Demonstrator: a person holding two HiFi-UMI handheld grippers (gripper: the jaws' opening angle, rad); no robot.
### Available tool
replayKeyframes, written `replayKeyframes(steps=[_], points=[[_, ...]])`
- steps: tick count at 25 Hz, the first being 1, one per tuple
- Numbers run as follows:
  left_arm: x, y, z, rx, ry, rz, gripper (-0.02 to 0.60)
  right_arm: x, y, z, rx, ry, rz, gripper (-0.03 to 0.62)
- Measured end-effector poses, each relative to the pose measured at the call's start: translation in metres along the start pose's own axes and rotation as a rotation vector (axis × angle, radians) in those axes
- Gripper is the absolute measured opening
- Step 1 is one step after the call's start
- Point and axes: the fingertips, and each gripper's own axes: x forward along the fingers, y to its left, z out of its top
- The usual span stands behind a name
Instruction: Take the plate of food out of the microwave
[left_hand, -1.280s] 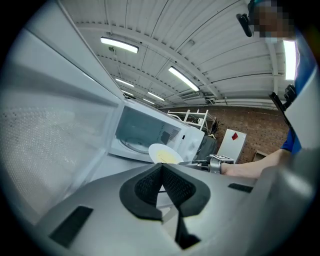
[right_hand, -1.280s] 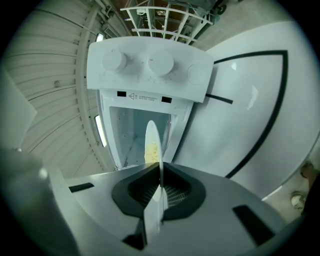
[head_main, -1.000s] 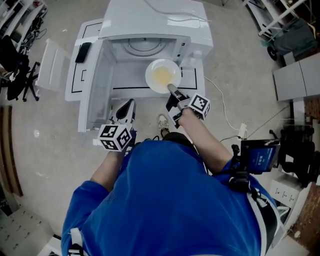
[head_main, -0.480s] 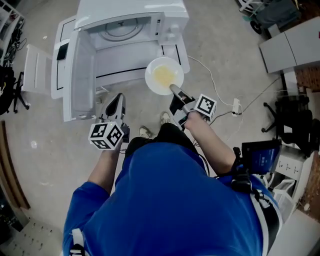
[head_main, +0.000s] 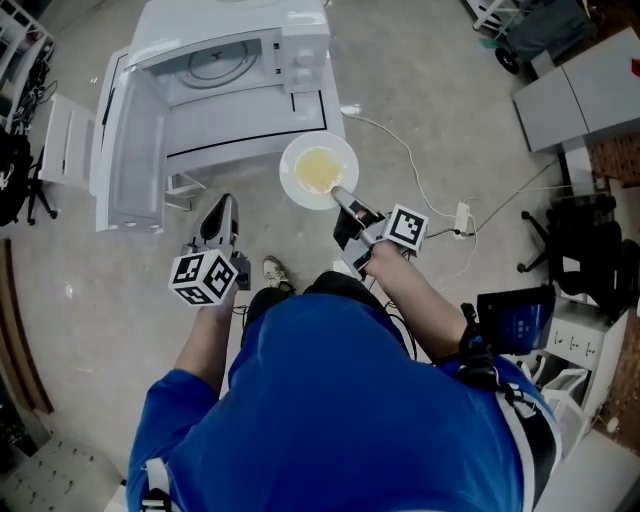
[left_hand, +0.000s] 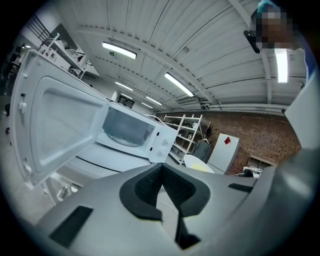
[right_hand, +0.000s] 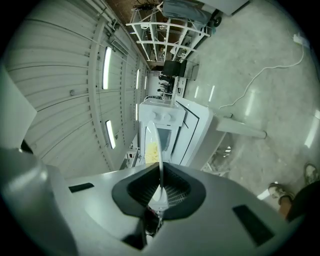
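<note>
Head view: right tool (head_main: 340, 196) tight on plate (head_main: 292, 165)

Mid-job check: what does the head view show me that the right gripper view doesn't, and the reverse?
Head view only: the left gripper, apart from the round white plate, and that plate's whole round face. Right gripper view only: the right gripper clamped on the plate's rim, with the plate seen edge-on between its jaws. Both: the yellow food on the plate, and the white microwave standing open with the plate outside it.
</note>
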Motion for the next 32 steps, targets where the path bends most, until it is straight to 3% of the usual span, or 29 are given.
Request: replayKeyframes(steps=[10,21,32], points=[[-0.03,-0.066,-0.037,-0.005,0.009,0.042,0.009,-0.07,-0.015,-0.001,0.042,0.057,-0.007,0.018],[-0.054,-0.064,-0.024,0.019,-0.029,0.008,0.009,-0.076,-0.003,-0.038,0.026,0.058,0.011,0.018],[-0.076,-0.04,-0.026,0.005,-0.031,0.023,0.009,-0.063,0.008,-0.052,0.004,0.051,0.024,0.018]])
